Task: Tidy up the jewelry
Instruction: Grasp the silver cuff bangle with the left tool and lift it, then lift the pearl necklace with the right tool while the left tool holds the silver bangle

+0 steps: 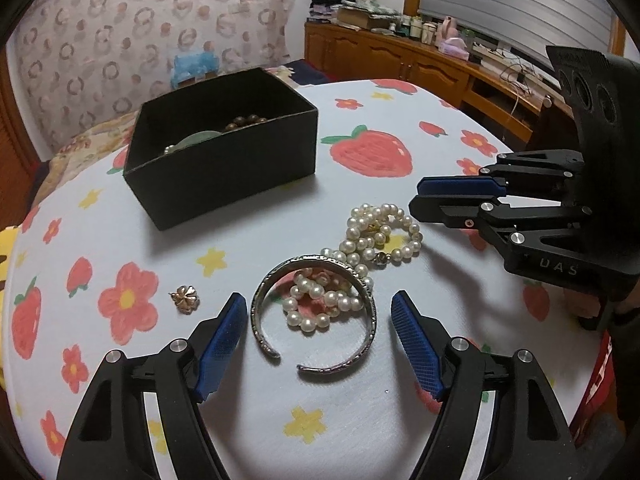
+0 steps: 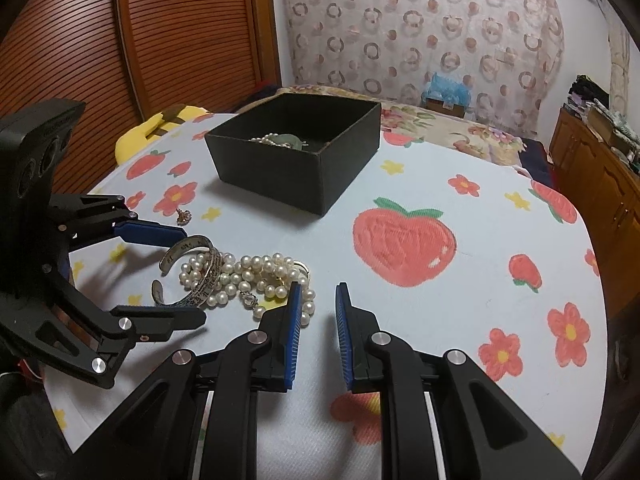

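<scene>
i have the left tool (image 1: 318, 338) spread wide and empty, its pads flanking the silver bangle (image 1: 314, 316) dead ahead on the counter (image 1: 400, 200), gap facing me. pearls (image 1: 376, 240) lie through and beyond it. right tool (image 2: 318, 336), part open and empty, sits just right of them. box (image 1: 224, 144) far left. tool reads "uas".

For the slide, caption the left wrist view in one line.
Open left gripper straddles a silver cuff bracelet tangled with pearl strands, black jewelry box behind, right gripper alongside.
</scene>
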Tool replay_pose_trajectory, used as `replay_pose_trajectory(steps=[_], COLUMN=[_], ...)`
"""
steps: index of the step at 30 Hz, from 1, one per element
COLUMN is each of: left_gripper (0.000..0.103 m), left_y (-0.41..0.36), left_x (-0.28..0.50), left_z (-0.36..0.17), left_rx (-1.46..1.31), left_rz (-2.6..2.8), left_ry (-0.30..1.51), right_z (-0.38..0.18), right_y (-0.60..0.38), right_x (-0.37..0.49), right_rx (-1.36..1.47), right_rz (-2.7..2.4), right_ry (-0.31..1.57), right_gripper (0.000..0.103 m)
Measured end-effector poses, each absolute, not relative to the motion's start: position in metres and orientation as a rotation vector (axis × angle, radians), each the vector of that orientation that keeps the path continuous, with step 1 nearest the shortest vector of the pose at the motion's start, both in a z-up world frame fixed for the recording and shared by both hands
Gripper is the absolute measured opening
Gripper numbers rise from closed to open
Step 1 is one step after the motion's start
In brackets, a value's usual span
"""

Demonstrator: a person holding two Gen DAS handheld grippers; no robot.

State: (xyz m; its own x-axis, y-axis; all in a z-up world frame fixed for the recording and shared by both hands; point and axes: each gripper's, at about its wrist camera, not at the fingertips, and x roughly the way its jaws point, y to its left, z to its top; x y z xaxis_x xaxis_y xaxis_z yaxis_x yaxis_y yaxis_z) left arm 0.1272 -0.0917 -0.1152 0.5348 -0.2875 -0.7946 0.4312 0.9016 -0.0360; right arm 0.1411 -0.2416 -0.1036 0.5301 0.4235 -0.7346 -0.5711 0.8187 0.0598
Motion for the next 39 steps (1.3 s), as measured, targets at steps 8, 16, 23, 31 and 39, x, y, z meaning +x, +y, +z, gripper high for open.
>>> replay_pose_trajectory(steps=[8,16,23,31,39], left_gripper=[0.058,0.058,0.058,0.058,0.058], left_y=[-0.091,-0.078,-0.066,-0.058,-0.054], left_x=[0.124,0.112,0.104,0.098,0.098], left_z=[-0.115,-0.102,-0.087,-0.078,-0.075], left_rx=[0.191,0.150,0.113,0.095,0.090], left_rz=[-0.429,-0.408,-0.394,-0.392,-0.389], left_ry=[0.908,0.854,0.810,0.778,0.772], right_z=[-0.104,-0.104,-0.103,-0.108,-0.115], right_y=[-0.243,-0.243,-0.240,-0.228,-0.217], right_x=[0.142,0.142,0.144,0.149,0.154], right_rx=[-0.197,-0.217,-0.221,-0.270,-0.313], right_rz=[0.596,0.596,0.598,0.580,0.563], right_ry=[0.816,0.820,0.822,0.857,0.878], right_gripper=[0.019,0.019,0.019,0.019,0.019])
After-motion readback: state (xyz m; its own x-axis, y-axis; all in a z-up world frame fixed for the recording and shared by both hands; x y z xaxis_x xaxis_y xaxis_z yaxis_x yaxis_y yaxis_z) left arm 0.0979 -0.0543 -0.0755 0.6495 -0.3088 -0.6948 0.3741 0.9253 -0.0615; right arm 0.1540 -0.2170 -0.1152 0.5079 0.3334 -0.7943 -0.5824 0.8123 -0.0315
